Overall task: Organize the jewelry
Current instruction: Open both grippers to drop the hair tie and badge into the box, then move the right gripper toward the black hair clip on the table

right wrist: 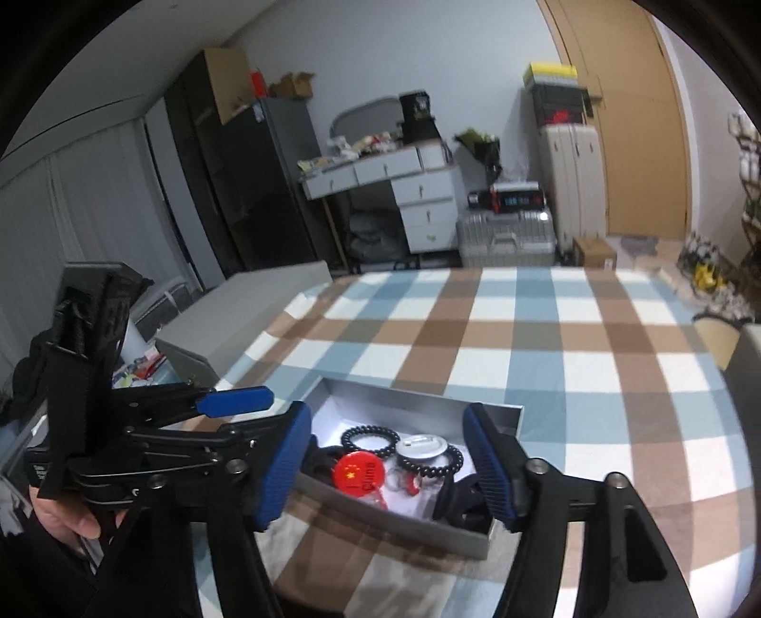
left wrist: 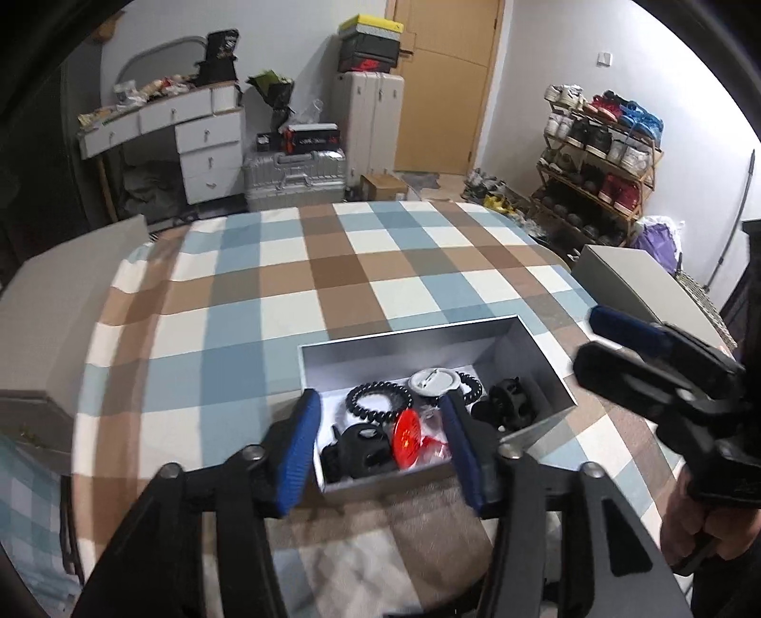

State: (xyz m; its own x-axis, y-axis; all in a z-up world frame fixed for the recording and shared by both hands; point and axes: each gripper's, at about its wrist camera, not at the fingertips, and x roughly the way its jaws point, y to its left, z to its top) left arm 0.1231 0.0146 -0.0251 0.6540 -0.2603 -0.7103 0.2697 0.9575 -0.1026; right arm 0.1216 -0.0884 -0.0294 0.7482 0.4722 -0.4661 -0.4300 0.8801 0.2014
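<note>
At the far left of the room a grey curtain (right wrist: 71, 214) and a dark wardrobe (right wrist: 247, 190) were seen, with a white dressing table (left wrist: 190, 138) beside them, its top cluttered. Next came a silver suitcase (left wrist: 295, 183) lying flat and a pale upright suitcase (left wrist: 368, 123) stacked with shoe boxes (left wrist: 371, 45), then a wooden door (left wrist: 449, 85), and at the far right a shoe rack (left wrist: 599, 157) filled with shoes.

The foreground was filled by a checked cloth (left wrist: 333, 266) in blue, brown and cream, laid over the work surface. On it a grey open box (left wrist: 409, 349) was placed near the front edge. Inside were held a black beaded bracelet (left wrist: 380, 401), a white round badge (left wrist: 434, 382), a red badge (right wrist: 357, 473), a black coiled hair tie (right wrist: 430, 458) and black hair claws (left wrist: 359, 449).

The left gripper (left wrist: 378, 451) was held just above the near end of the box, its blue-padded fingers (left wrist: 299, 456) spread apart and nothing caught between them. The right gripper (right wrist: 387, 468) was likewise seen hovering over the box with its fingers spread wide and nothing held.
</note>
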